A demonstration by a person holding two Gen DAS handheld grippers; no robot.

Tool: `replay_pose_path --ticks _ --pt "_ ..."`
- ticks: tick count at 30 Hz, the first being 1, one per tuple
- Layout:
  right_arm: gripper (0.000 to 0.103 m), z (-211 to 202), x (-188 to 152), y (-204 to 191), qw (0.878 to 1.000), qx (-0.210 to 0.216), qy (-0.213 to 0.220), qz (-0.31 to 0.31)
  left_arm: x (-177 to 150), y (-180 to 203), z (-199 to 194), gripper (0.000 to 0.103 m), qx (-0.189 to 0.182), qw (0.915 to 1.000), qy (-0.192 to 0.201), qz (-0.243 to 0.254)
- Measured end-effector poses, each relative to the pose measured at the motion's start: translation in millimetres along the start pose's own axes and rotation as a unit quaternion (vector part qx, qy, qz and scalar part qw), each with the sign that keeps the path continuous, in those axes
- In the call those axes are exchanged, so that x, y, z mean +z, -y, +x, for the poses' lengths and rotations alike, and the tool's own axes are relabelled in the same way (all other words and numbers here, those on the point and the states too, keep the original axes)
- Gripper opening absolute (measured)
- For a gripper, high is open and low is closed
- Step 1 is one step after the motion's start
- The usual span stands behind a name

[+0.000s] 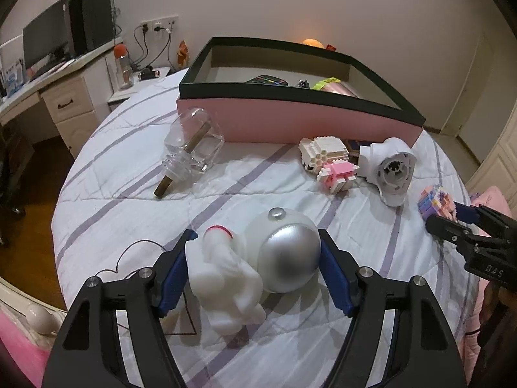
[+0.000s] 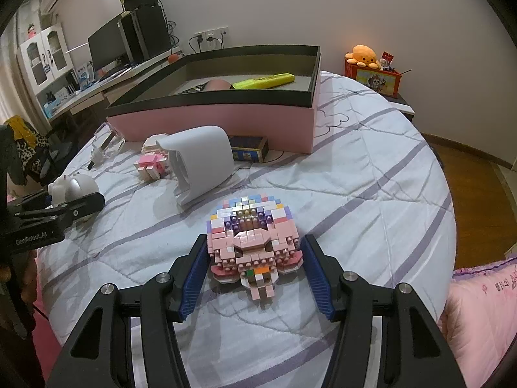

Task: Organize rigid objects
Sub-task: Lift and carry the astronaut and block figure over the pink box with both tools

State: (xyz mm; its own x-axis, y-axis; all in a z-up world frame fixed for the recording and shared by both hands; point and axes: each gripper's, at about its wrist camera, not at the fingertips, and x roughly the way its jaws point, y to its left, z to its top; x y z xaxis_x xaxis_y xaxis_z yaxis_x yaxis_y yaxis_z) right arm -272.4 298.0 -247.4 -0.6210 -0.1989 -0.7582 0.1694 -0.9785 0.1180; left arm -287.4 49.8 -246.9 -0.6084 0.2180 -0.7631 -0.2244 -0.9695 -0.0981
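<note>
A white astronaut figure (image 1: 252,268) with a silver visor lies on the bed between the fingers of my left gripper (image 1: 255,265). The jaws are open around it, with the right pad close to the helmet. A pink and pastel brick model (image 2: 252,242) lies between the fingers of my right gripper (image 2: 255,265). Its jaws are open, with small gaps on both sides. The pink box (image 1: 290,119) with a black rim stands at the back and holds a yellow object (image 2: 265,80) and other items.
A clear glass bottle (image 1: 194,142) lies left of the box. A white and pink brick model (image 1: 329,161) and a white plastic device (image 1: 387,168) lie in front of it. A small blue box (image 2: 248,148) lies against the pink box. A desk with a monitor (image 1: 48,42) stands at the left.
</note>
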Motion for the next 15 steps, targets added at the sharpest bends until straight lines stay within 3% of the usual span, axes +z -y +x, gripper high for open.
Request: replay_pose_path --ticks 8,10,15 --pt "0.059 5 3 -1 1.000 -0.007 0.008 -0.014 -2 1 -6 0.074 0.004 1.0000 0.006 0.001" --pt "0.054 5 2 -1 1.000 -0.013 0.018 -0.019 -1 3 -8 0.074 0.004 1.0000 0.008 0.003" --pt "0.054 -13 4 -5 0.999 -0.011 0.050 -0.015 2 5 -31 0.074 0.002 0.9992 0.039 0.007"
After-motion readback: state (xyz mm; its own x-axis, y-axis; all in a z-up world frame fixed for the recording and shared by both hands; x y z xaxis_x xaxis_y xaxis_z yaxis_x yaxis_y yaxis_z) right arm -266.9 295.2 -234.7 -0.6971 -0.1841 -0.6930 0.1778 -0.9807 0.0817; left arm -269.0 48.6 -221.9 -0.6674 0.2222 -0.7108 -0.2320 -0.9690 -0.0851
